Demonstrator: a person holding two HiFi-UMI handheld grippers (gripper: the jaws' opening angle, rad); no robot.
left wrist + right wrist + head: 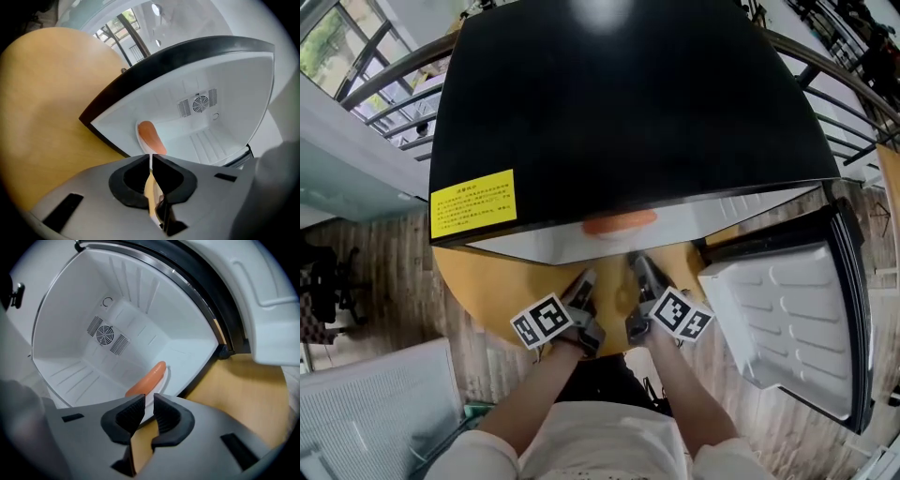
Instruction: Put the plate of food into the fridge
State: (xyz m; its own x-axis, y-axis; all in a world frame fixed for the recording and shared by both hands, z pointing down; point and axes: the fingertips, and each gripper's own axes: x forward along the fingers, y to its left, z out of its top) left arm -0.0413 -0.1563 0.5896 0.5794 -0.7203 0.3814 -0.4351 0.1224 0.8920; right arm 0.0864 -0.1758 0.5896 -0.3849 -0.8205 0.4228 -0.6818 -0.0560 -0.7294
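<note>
Plate [164, 378] is right at the mouth of the fridge [619, 103], far edge already over the white floor inside, near edge sticking out over the wooden table [492, 291]; can't tell if it's resting on the floor or just held above it. Orange sausage-looking food [148, 379] lies loose on top. Left gripper [151, 160] is pinched down to a sliver on the near rim; right gripper [149, 405] has its jaws narrow with the same rim running in between them, so I'd call it a two-point hold on one side. Door [787, 319] hangs wide open on the right.

Handling-wise, my guess: thin, stiff, pretty light, probably slick; rim grip is the only real option, and since the food can roll, keep it level; gripping one edge only means the far side wants to dip.
</note>
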